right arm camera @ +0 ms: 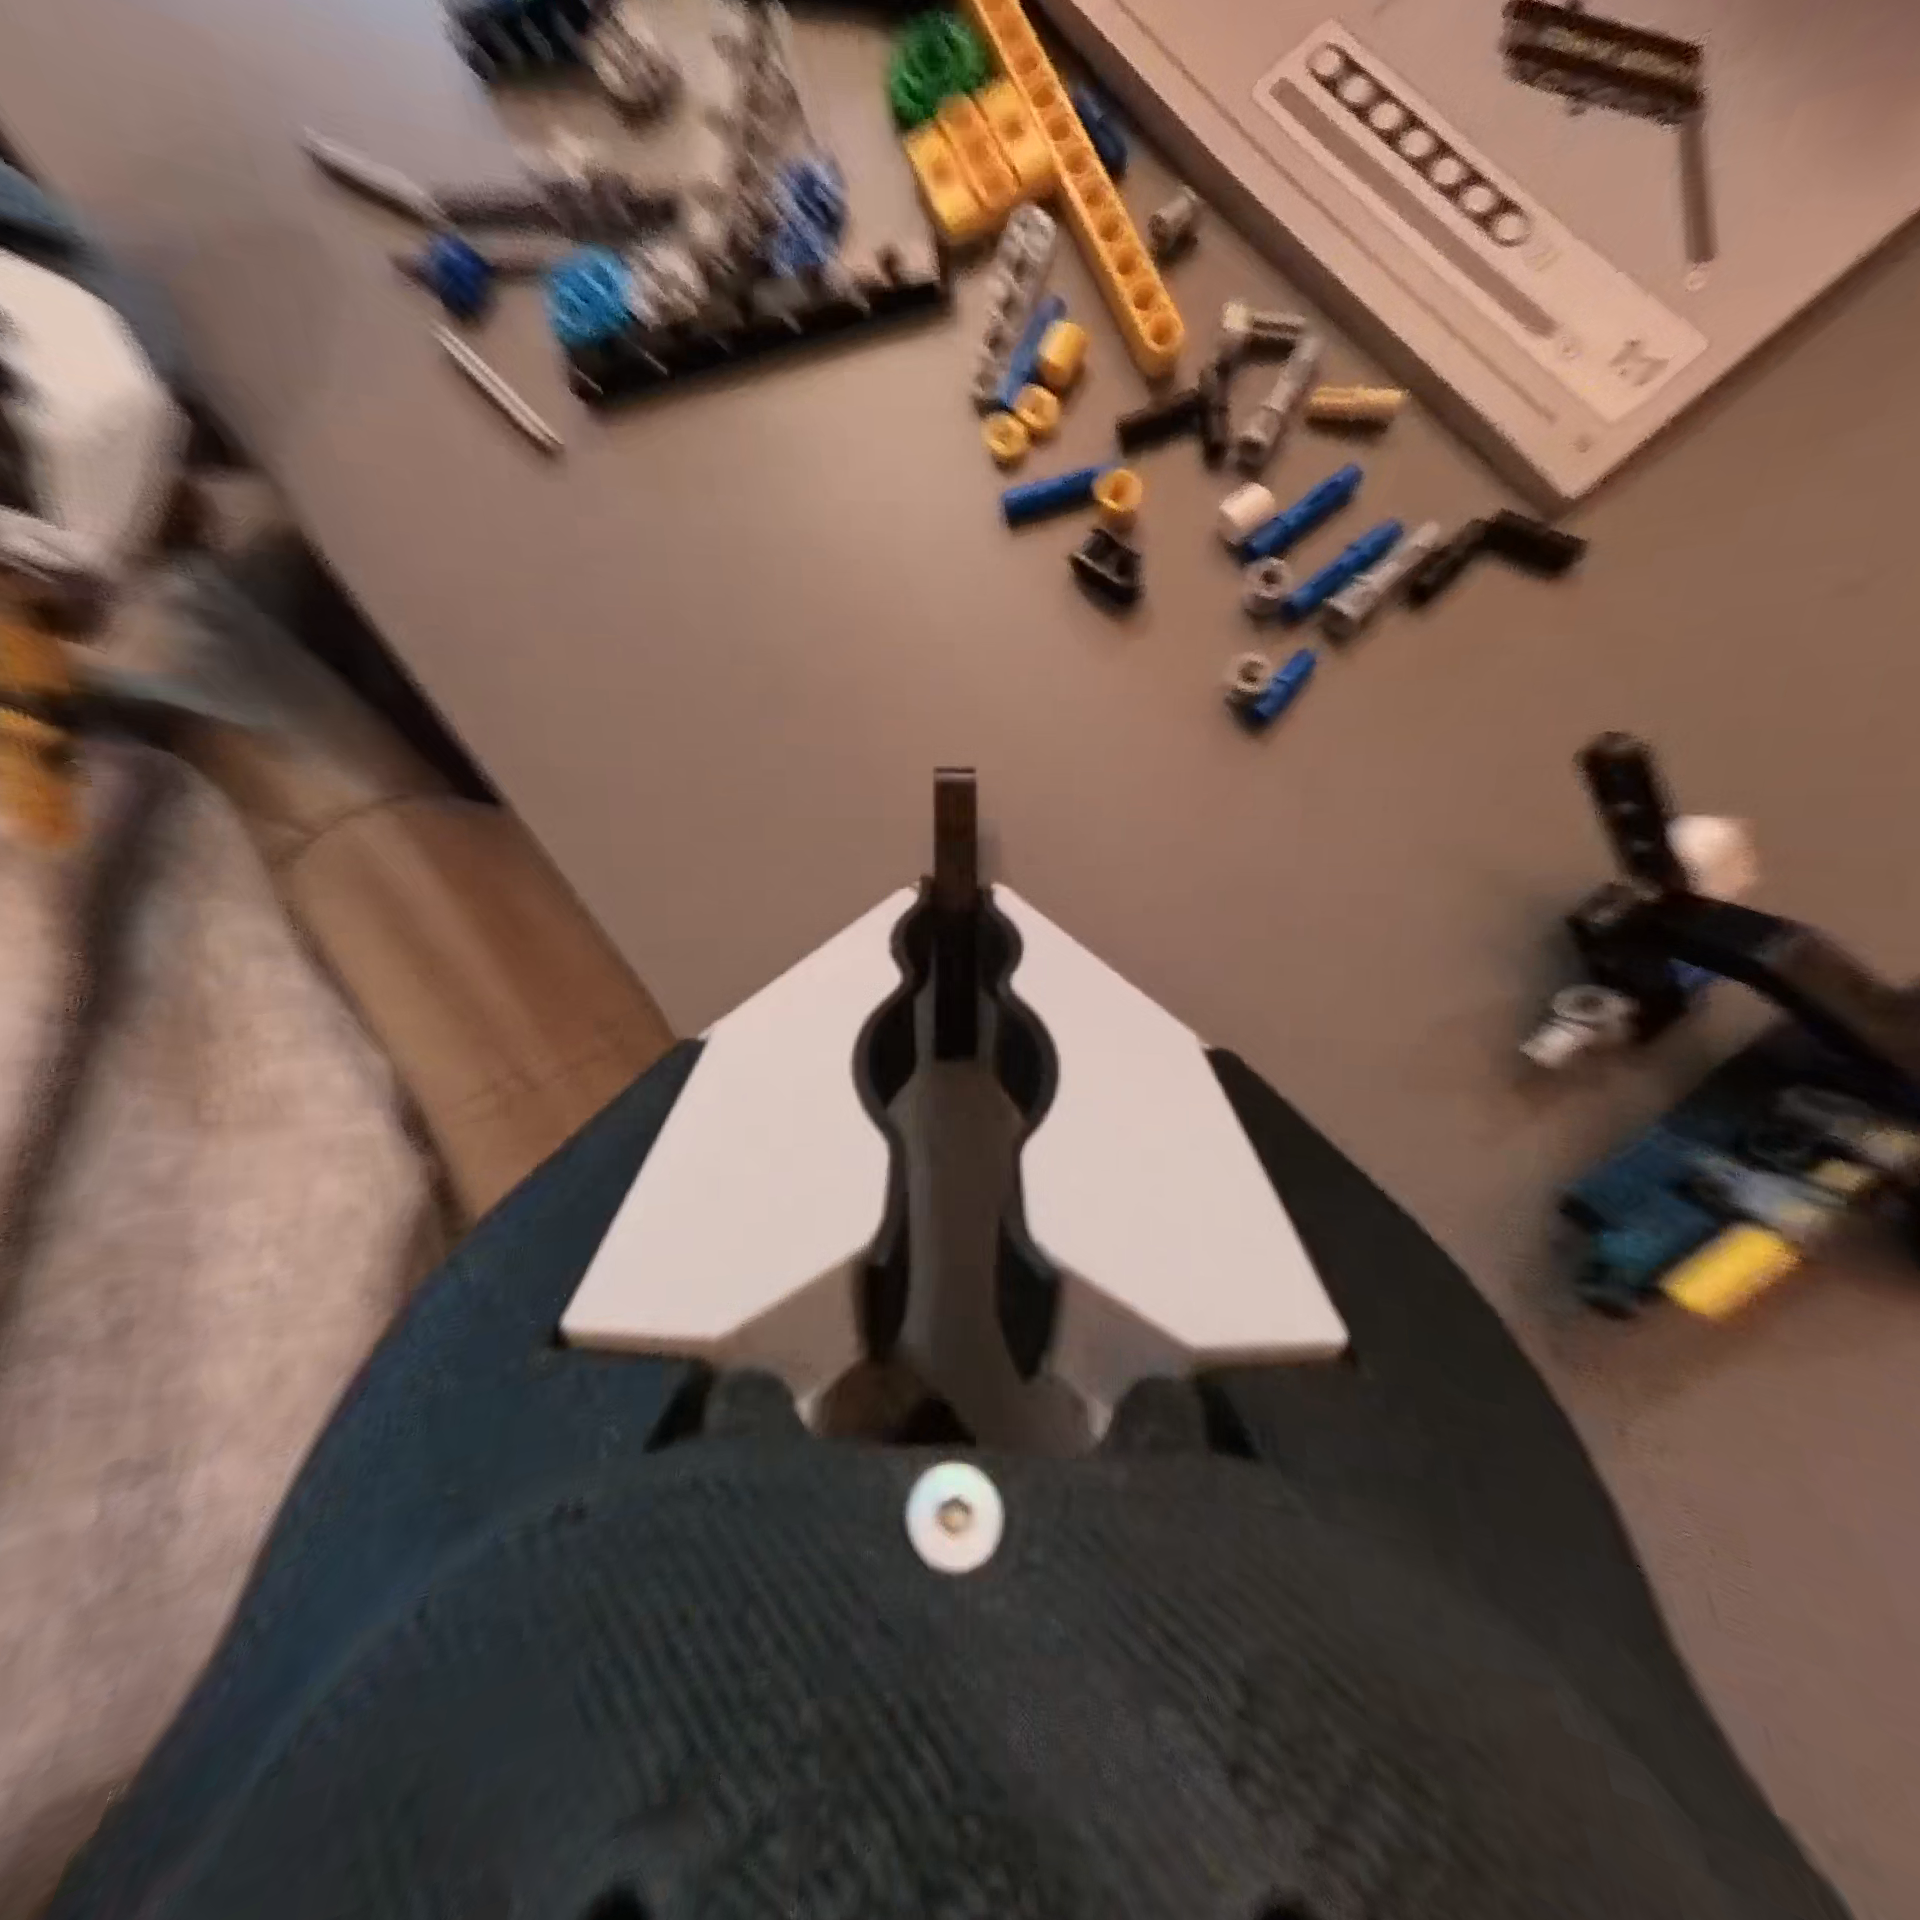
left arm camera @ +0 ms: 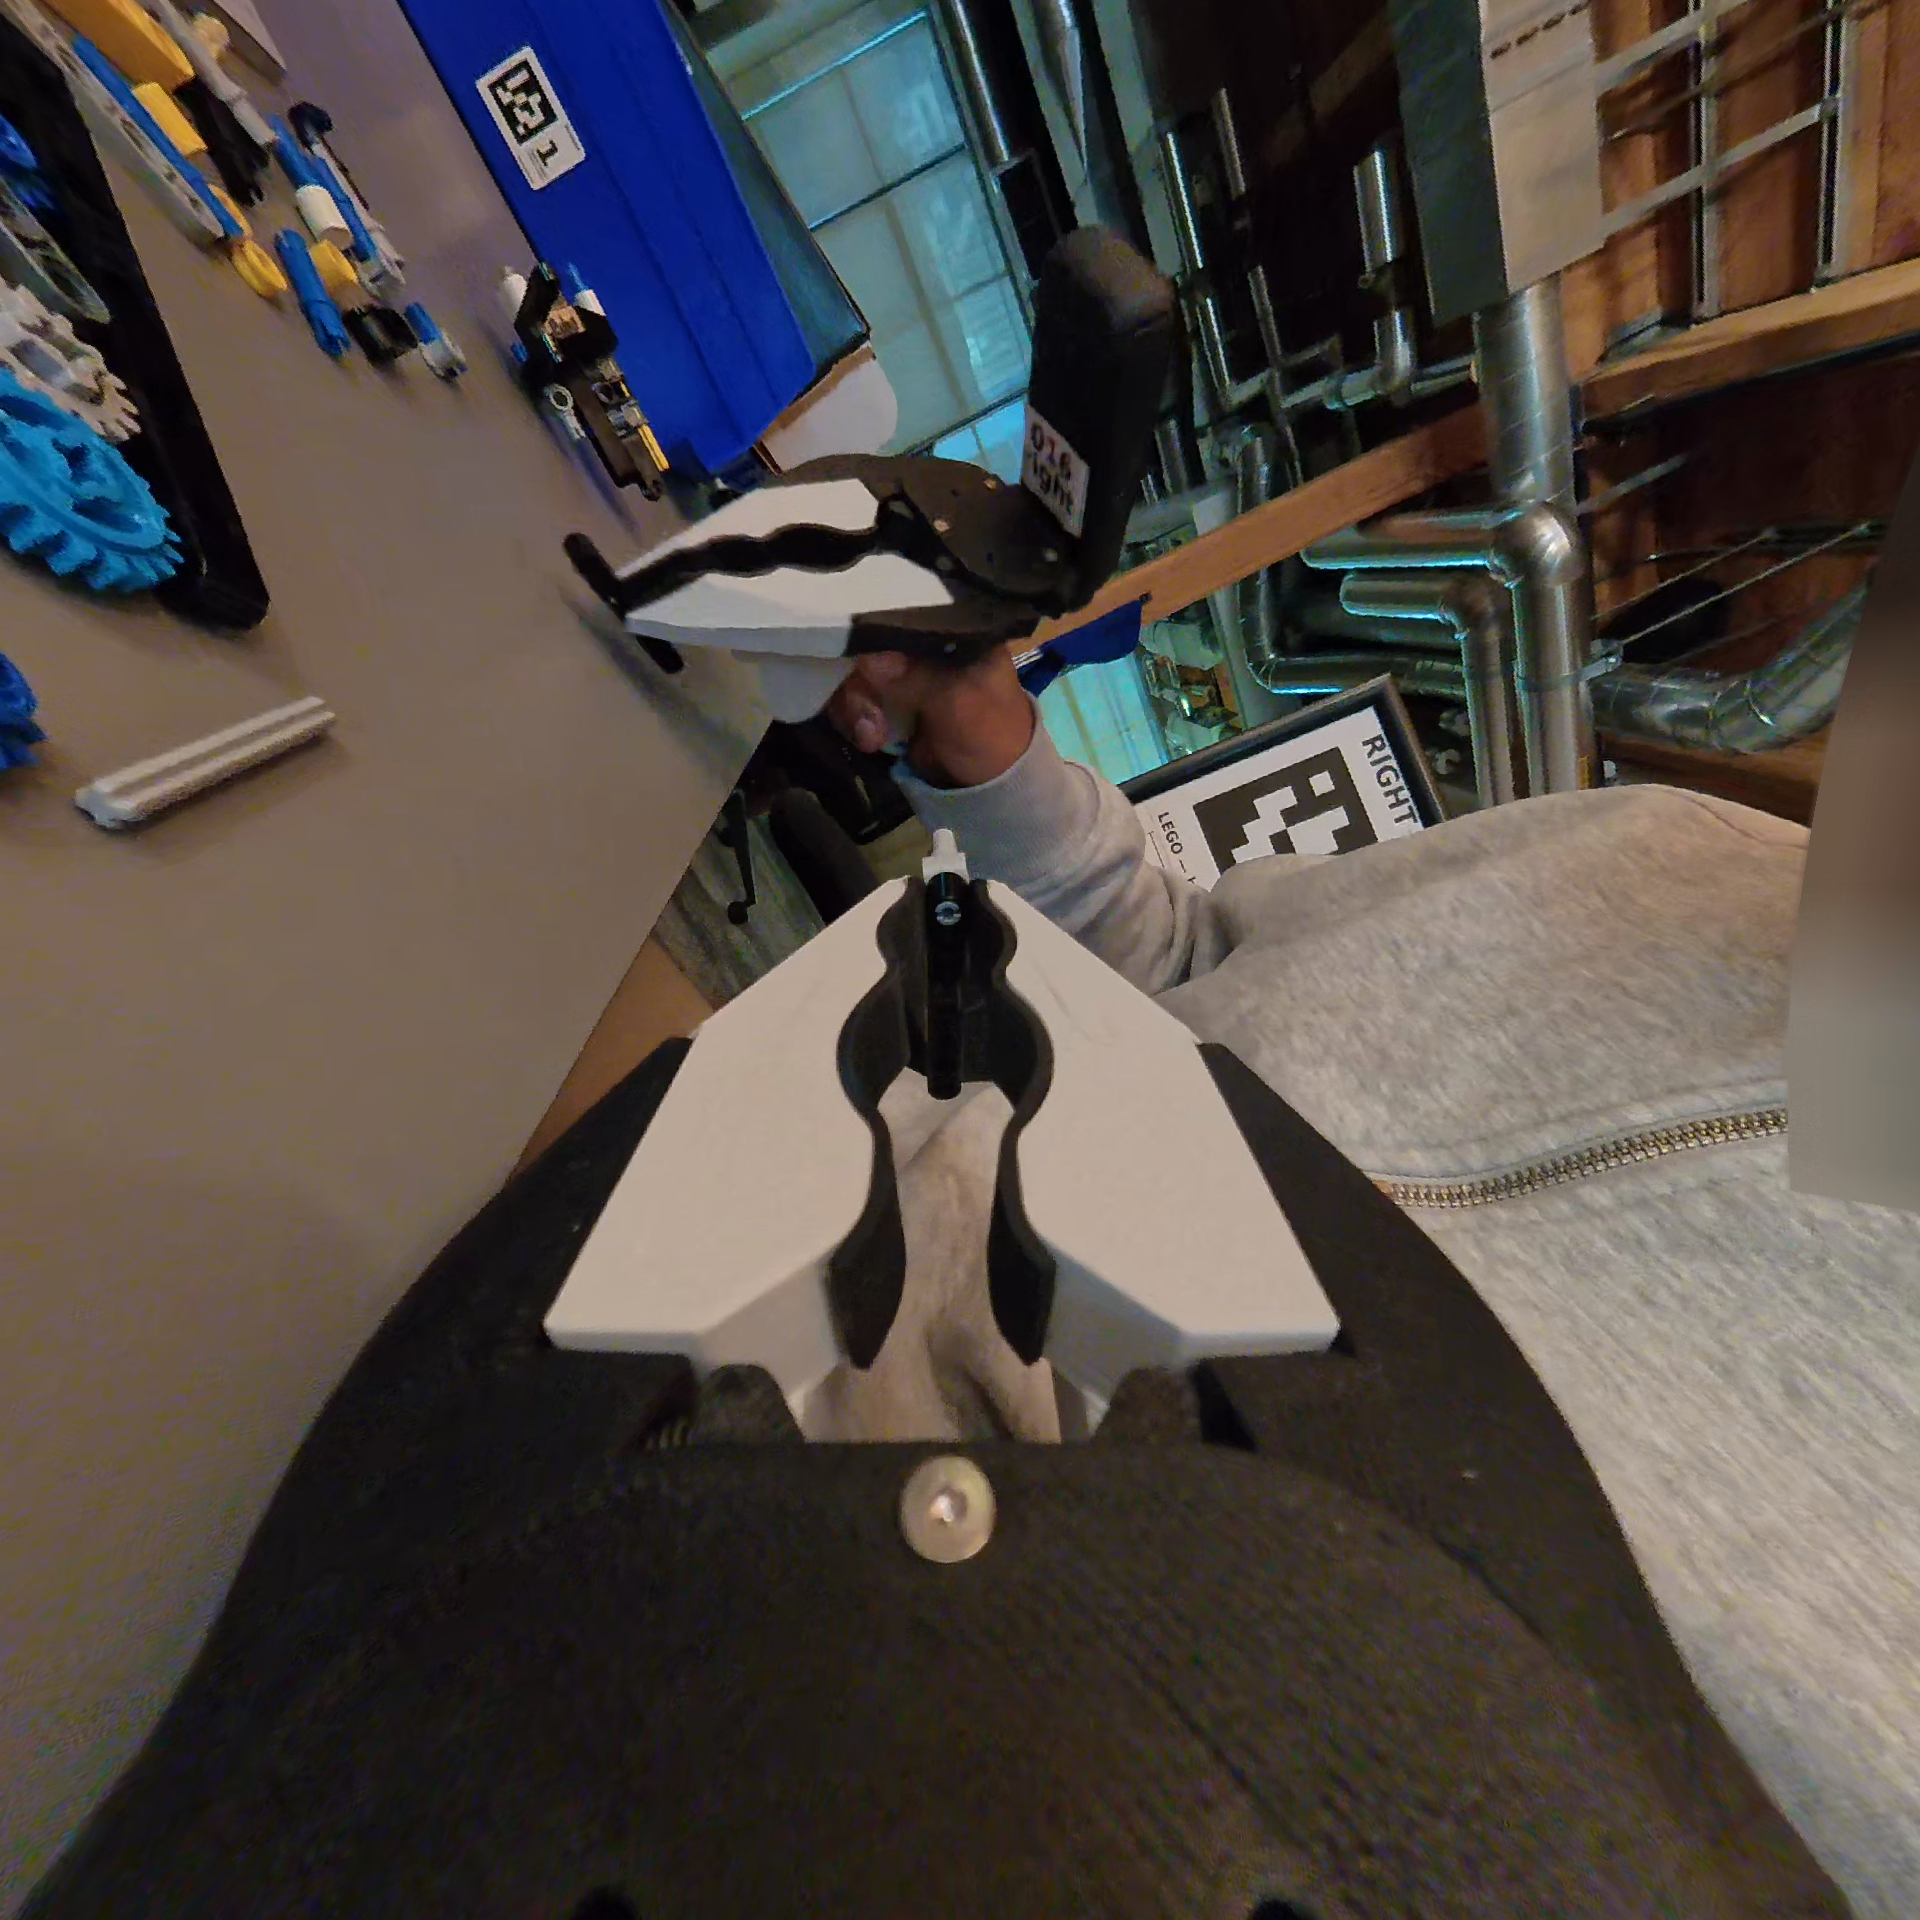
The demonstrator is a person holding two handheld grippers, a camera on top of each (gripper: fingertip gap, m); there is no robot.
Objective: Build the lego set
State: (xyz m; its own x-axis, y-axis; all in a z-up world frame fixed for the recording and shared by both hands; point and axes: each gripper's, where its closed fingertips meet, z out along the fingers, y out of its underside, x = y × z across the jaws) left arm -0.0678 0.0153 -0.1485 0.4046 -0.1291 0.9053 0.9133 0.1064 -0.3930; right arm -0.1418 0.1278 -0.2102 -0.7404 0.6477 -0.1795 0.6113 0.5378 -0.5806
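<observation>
Off the near edge of the worktop (left arm camera: 416, 935), over the person's grey zip jacket (left arm camera: 1558, 1299), the left tool (left arm camera: 943, 883) is closed on a slim black pin (left arm camera: 943, 997) with a white tip, gripped along its length so the tip pokes out in front. Lifting it clear of the surface probably gives room to mate it with another piece.

Further right, the right tool (right arm camera: 954, 894) is likewise closed, on a thin dark bar (right arm camera: 954, 831) that juts ahead of its tips. In the left wrist view this tool sits just above the worktop with its tips pointing toward the surface. It looks as if each tool brings one part for joining, though the right view is blurred.

Loose lego parts lie well apart from both tools: a yellow holed beam (right arm camera: 1081, 177), blue pins (right arm camera: 1304, 509), a black tray (right arm camera: 748, 270) of gears, and a pale instruction sheet (right arm camera: 1455, 239). At far right rests a part-built assembly (right arm camera: 1704, 1091) of black, blue and yellow, near the right tool and the likeliest thing to catch a low sweep. A pale grey strip (left arm camera: 203, 764) and blue bin (left arm camera: 644, 239) sit aside.
</observation>
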